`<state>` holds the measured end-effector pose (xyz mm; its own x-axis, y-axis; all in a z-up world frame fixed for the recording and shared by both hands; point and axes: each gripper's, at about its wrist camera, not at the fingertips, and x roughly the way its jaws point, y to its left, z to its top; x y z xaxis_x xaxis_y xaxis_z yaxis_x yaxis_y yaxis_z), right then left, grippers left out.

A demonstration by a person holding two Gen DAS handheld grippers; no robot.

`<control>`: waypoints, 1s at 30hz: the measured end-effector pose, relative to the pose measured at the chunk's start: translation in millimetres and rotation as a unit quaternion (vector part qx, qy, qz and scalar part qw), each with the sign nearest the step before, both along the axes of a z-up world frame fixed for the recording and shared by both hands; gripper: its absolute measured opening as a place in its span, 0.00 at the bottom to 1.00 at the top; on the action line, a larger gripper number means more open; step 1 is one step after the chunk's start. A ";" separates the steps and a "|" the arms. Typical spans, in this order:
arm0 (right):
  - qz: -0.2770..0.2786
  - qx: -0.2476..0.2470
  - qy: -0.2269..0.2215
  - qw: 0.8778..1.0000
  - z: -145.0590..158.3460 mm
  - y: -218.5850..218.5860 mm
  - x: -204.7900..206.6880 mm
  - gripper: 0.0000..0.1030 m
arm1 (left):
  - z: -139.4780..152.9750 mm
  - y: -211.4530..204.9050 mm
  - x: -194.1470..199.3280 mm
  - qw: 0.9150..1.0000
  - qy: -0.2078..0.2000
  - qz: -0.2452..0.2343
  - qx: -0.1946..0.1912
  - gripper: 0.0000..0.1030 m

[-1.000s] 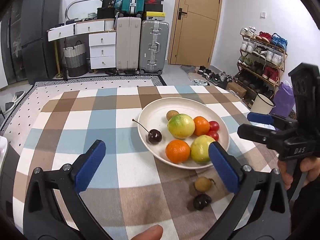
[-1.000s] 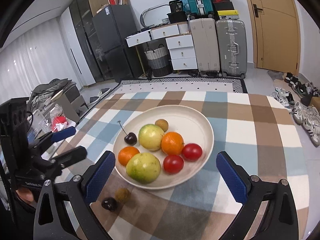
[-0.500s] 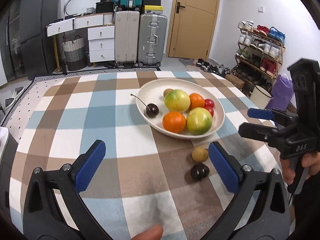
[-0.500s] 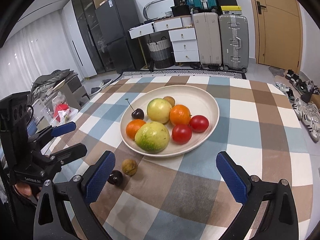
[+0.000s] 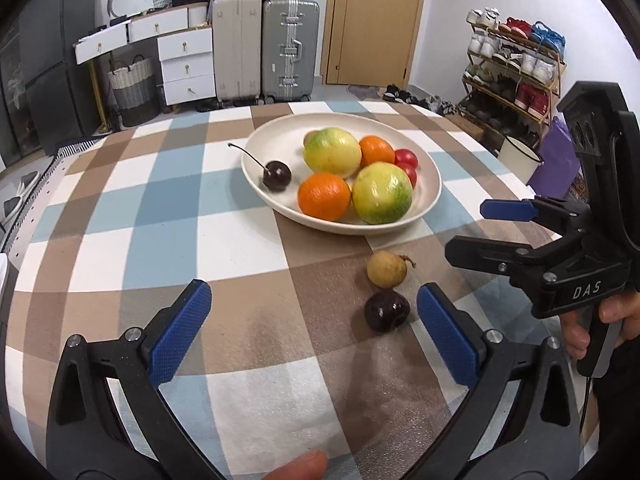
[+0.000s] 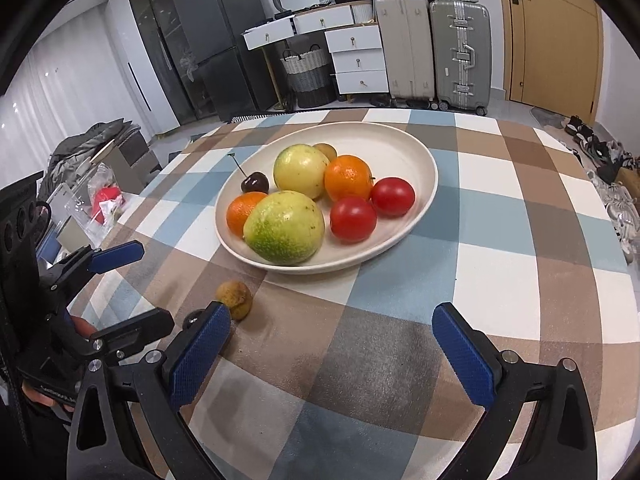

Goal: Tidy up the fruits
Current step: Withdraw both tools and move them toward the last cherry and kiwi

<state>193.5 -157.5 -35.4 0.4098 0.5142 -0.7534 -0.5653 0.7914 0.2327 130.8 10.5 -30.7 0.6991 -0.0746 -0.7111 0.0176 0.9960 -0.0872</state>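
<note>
White walls, pale tiled floor. Straight ahead past the table w/ checked cloth: white drawer unit, woven basket beside it, two hard suitcases upright, bags and boxes stacked on top. Wooden door ahead-right, shut. Shoe rack far right, shoes on floor near it. Dark tall fridge ahead-left; white curtains far left, daylight through them. Striped rug edge by table.

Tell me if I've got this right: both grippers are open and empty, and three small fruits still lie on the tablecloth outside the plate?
Not quite: only two lie outside the plate, a tan fruit and a dark fruit, as the left wrist view shows. The left gripper and right gripper are indeed open and empty.
</note>
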 end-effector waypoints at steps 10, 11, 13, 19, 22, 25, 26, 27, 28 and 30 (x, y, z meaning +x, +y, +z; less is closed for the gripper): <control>-0.007 -0.007 0.004 1.000 -7.4 2.6 2.4 1.00 | -14.7 -9.1 8.8 0.999 0.032 -0.005 -0.008 1.00; -0.009 -0.010 0.003 1.000 -7.7 2.6 2.6 1.00 | -16.3 -9.8 10.3 0.999 0.037 -0.003 -0.006 1.00; -0.013 -0.013 0.000 1.000 -8.0 1.8 3.0 1.00 | -18.8 -10.9 11.1 0.999 0.043 -0.004 -0.007 1.00; -0.019 -0.014 0.007 1.000 -11.2 0.3 4.9 1.00 | -24.3 -20.4 14.1 0.998 0.055 -0.021 0.005 0.96; -0.016 -0.016 0.007 1.000 -12.1 1.8 3.8 1.00 | -26.3 -28.2 15.1 0.997 0.059 -0.039 0.012 0.90; -0.014 -0.018 0.007 1.000 -12.2 2.5 2.2 1.00 | -27.9 -35.7 15.2 0.996 0.063 -0.056 0.020 0.83; -0.014 -0.019 0.006 1.000 -12.3 2.6 2.0 1.00 | -28.0 -38.0 14.8 0.996 0.062 -0.061 0.022 0.79; -0.014 -0.020 0.006 1.000 -12.5 2.8 1.9 1.00 | -28.5 -39.6 13.8 0.996 0.062 -0.065 0.022 0.77; -0.014 -0.020 0.006 1.000 -12.6 2.7 1.8 1.00 | -28.8 -40.6 13.7 0.995 0.062 -0.068 0.023 0.74; -0.014 -0.021 0.006 1.000 -12.7 2.6 1.7 1.00 | -27.7 -40.2 12.7 0.996 0.058 -0.072 0.017 0.63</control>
